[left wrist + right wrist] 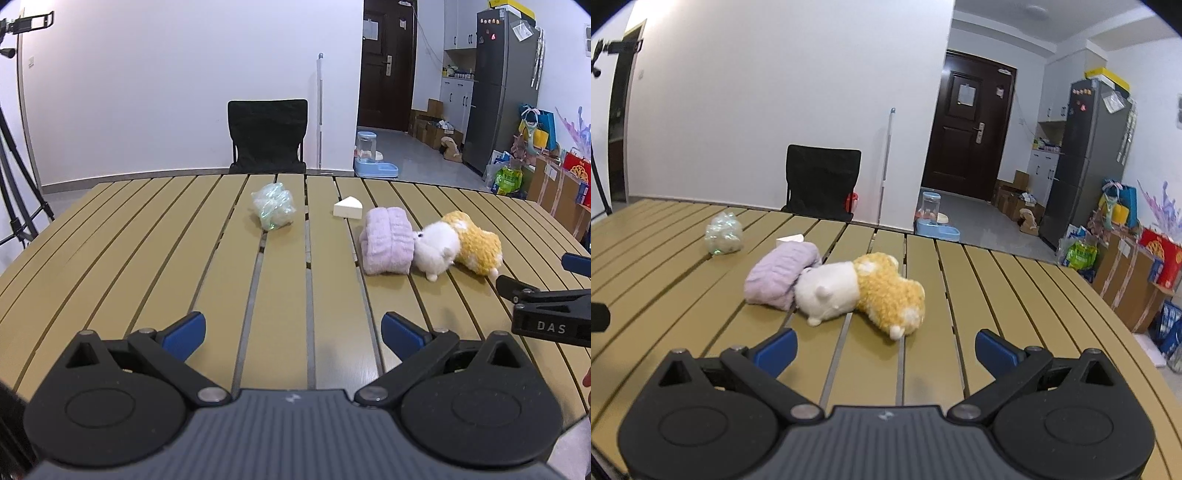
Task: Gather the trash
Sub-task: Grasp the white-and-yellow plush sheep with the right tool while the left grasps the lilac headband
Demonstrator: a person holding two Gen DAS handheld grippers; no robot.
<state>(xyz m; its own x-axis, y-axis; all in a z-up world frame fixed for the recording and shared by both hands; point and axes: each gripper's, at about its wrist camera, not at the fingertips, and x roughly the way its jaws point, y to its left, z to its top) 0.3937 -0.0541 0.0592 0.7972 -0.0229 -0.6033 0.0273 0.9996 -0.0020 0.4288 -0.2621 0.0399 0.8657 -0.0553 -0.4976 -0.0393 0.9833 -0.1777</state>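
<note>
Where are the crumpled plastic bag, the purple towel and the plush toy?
crumpled plastic bag (pixel 273 206), left wrist view, middle of the wad
purple towel (pixel 387 240), left wrist view, top of the fold
plush toy (pixel 864 288), right wrist view, its body

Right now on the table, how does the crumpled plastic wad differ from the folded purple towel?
The plastic wad is see-through, shiny and crinkled; the purple towel is opaque, soft and neatly folded. The wad lies alone, while the towel touches the plush toy. Both rest on the slatted table, untouched by either claw.
</note>
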